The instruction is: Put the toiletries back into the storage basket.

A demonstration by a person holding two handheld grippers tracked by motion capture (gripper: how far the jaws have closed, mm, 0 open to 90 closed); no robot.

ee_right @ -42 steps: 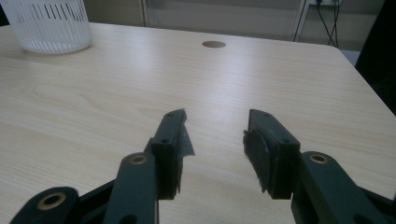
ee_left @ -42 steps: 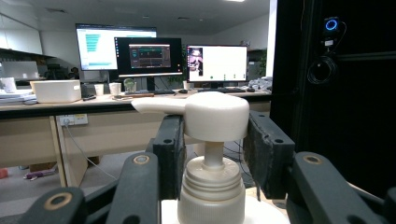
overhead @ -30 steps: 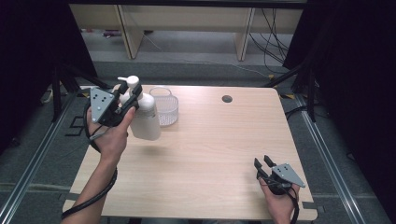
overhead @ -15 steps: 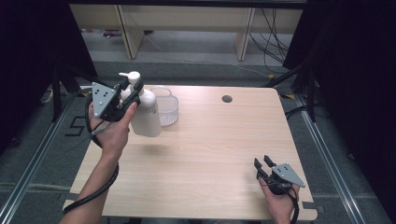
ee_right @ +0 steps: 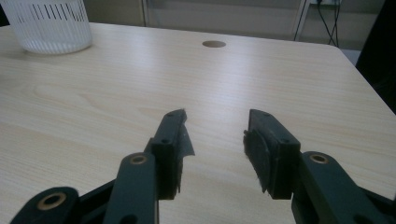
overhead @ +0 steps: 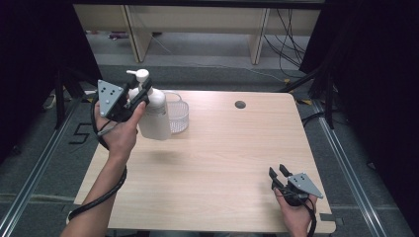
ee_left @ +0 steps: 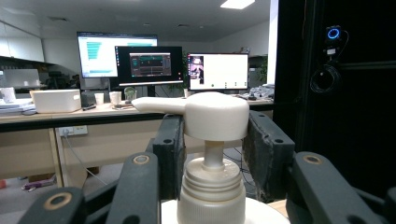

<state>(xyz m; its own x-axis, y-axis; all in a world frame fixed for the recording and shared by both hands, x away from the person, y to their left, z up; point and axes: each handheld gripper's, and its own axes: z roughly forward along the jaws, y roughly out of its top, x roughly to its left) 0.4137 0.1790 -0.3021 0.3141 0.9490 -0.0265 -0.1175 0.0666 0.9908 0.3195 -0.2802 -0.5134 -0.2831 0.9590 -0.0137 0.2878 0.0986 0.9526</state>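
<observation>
Table (overhead: 222,163): pale wood, round hole (overhead: 240,104).
Left tongs (overhead: 141,96): clamped on lifted pump bottle (overhead: 154,118).
Right tongs (overhead: 277,174): jaws apart, holding nothing.
Room: monitors on desks behind.

White pump bottle (overhead: 154,116), cream-white at its pump head (ee_left: 212,114), beside a clear ribbed basket (overhead: 177,114) that reads white with dark vertical slits near the table's far left corner. Table (overhead: 222,163): pale wood grain, one dark round hole (overhead: 240,104) near the far edge. Left tool (overhead: 140,96) and right tool (overhead: 278,174): black jaws, brass-coloured pivots, grey plates.
</observation>
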